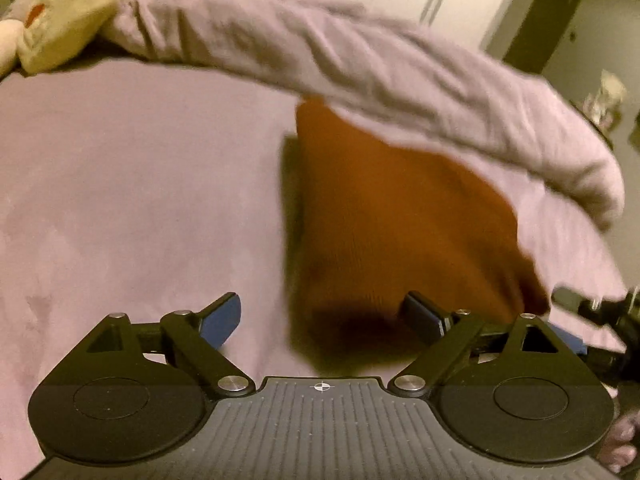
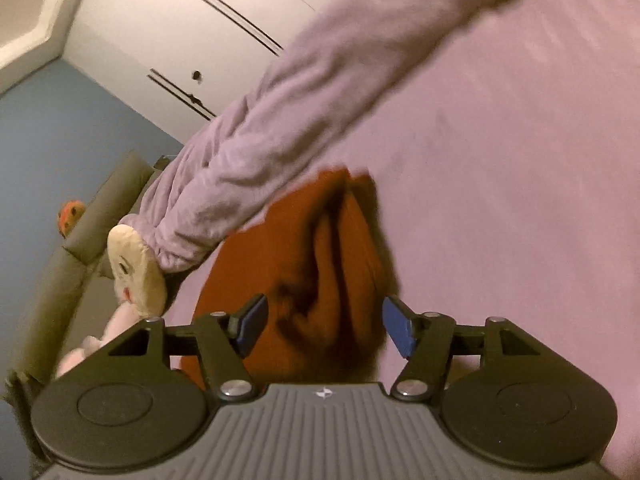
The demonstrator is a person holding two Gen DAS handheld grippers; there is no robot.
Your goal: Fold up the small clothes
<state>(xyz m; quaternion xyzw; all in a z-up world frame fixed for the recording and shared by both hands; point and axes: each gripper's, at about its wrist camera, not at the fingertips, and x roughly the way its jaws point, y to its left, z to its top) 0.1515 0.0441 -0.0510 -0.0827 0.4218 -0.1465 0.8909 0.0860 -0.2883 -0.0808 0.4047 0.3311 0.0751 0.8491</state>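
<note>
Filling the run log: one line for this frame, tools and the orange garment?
left tool: open, empty | right tool: open, empty | orange garment: bunched on pink sheet, ungrasped | views blurred

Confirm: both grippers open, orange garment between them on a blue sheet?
Not blue. The sheet is pink, as the right wrist view shows. The rest holds: left gripper and right gripper are open, orange garment ahead of both.
</note>
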